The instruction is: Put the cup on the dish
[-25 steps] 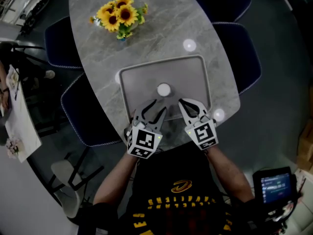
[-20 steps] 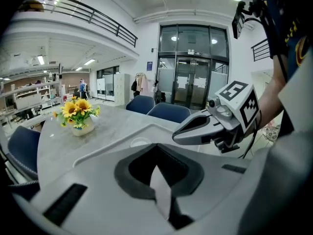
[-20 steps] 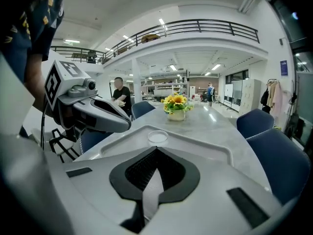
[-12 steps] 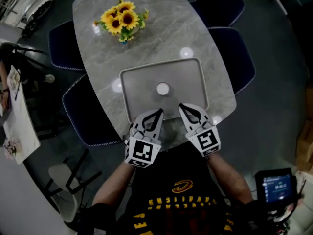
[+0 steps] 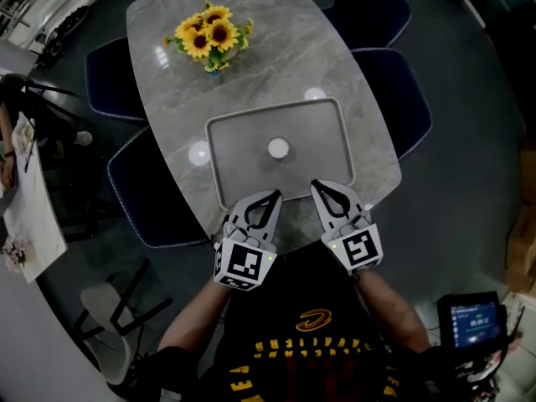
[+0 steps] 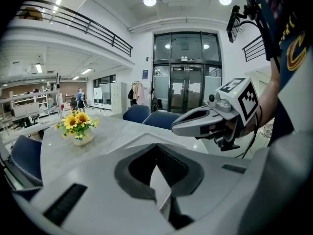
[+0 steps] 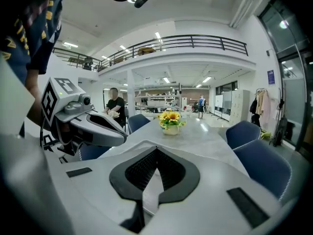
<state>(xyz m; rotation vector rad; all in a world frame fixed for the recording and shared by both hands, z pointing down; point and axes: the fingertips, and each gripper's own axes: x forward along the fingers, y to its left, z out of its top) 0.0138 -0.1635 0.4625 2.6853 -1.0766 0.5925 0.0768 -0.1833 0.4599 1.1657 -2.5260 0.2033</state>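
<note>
A grey rectangular tray (image 5: 219,153) lies on the marble table (image 5: 276,48). At its middle is a small white round spot (image 5: 278,148); I cannot tell whether it is a cup or glare. I make out no dish. My left gripper (image 5: 275,196) hangs over the tray's near edge, jaws shut with nothing between them. My right gripper (image 5: 316,186) is beside it at the same edge, also shut and empty. Each gripper view shows the other gripper: the right gripper (image 6: 195,124) in the left gripper view, the left gripper (image 7: 105,131) in the right gripper view.
A vase of sunflowers (image 5: 209,30) stands at the far end of the table. Dark blue chairs (image 5: 402,90) stand along both long sides. Bright glare spots (image 5: 314,93) lie on the marble. A person sits at another table (image 7: 115,106) in the background.
The left gripper's jaws, open a second ago, have shut on nothing. Both grippers have drawn back from over the tray toward its near edge and risen.
</note>
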